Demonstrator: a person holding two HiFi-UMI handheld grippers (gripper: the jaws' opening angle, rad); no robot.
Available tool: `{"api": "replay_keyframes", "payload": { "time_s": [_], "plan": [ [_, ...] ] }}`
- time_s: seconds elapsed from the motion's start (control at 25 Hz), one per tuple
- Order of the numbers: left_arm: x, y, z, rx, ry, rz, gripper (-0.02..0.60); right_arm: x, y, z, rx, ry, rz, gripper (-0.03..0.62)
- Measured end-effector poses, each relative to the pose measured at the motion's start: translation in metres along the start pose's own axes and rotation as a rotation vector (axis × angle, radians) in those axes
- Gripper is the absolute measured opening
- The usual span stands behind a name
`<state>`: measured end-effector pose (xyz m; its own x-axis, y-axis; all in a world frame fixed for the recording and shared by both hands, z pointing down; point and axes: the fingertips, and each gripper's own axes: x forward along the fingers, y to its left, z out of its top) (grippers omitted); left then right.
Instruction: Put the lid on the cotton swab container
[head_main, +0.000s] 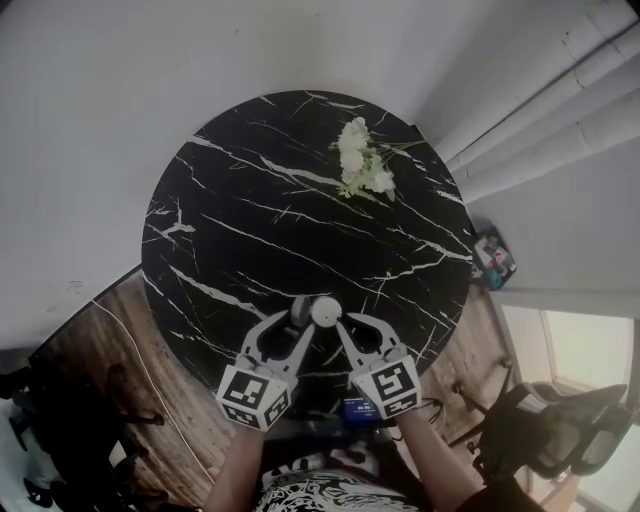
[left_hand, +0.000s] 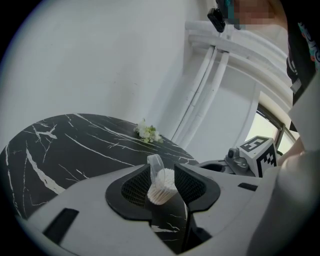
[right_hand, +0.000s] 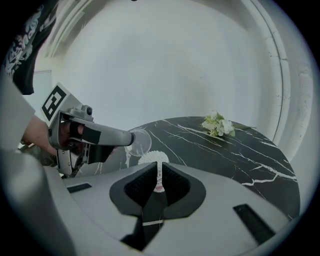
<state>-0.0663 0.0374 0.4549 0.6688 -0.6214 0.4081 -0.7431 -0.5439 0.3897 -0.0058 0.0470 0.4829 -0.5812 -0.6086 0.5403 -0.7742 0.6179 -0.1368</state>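
Observation:
Over the near edge of the black marble table (head_main: 250, 220), my left gripper (head_main: 298, 320) is shut on the clear round lid (head_main: 300, 309). The lid (left_hand: 155, 167) stands edge-on between its jaws. My right gripper (head_main: 337, 328) is shut on the cotton swab container (head_main: 326, 312), whose white swab heads (right_hand: 153, 158) rise above the jaws. In the right gripper view the lid (right_hand: 138, 141) hangs tilted just left of and beside the swab heads, close to them. In the left gripper view the swabs (left_hand: 163, 188) sit right behind the lid.
A small bunch of white flowers (head_main: 360, 160) lies at the table's far right. White pipes (head_main: 560, 100) run along the wall to the right. A chair (head_main: 560, 430) stands at the lower right, and wooden floor (head_main: 100, 340) shows around the table.

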Motion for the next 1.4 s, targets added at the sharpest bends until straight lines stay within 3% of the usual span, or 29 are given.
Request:
{"api": "replay_keyframes", "payload": {
  "time_s": [0.68,0.88,1.4],
  "plan": [
    [0.008,-0.013,0.001,0.000,0.005,-0.027,0.141,0.000,-0.001,0.000,0.029,-0.011,0.029,0.021],
    [0.012,-0.016,0.002,0.003,0.006,-0.039,0.141,-0.001,-0.005,0.001,0.116,-0.037,0.056,0.021],
    [0.017,-0.024,-0.001,-0.006,0.025,-0.082,0.141,-0.006,-0.014,0.002,0.138,-0.062,0.042,0.021]
  ]
}}
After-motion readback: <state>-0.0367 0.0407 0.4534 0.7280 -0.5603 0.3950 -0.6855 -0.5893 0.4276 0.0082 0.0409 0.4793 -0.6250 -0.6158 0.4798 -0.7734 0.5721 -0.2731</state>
